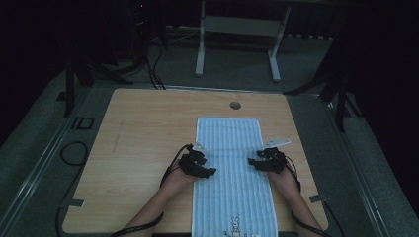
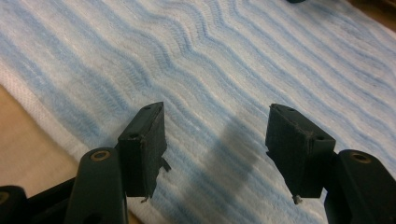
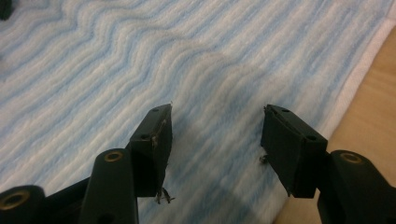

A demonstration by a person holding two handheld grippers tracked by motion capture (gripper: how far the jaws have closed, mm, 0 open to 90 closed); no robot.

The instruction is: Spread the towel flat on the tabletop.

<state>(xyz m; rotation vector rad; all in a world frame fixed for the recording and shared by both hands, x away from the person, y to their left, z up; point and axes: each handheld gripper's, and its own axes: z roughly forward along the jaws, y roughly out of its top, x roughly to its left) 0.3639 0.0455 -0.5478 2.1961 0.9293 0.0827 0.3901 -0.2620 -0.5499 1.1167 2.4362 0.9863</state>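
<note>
Striped towel flat on wooden table

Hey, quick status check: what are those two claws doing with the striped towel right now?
Left gripper and right gripper open, nothing between the jaws. Blue-striped towel flat on the table, one gripper at each long edge. Nothing in the way.

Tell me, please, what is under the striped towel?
The striped towel lies flat on the wooden table, which shows bare around it. Whether anything else lies beneath cannot be seen, because the cloth covers it.

The high view is dim with black surroundings; both gripper views are brighter, slightly soft, with faint shadows.
</note>
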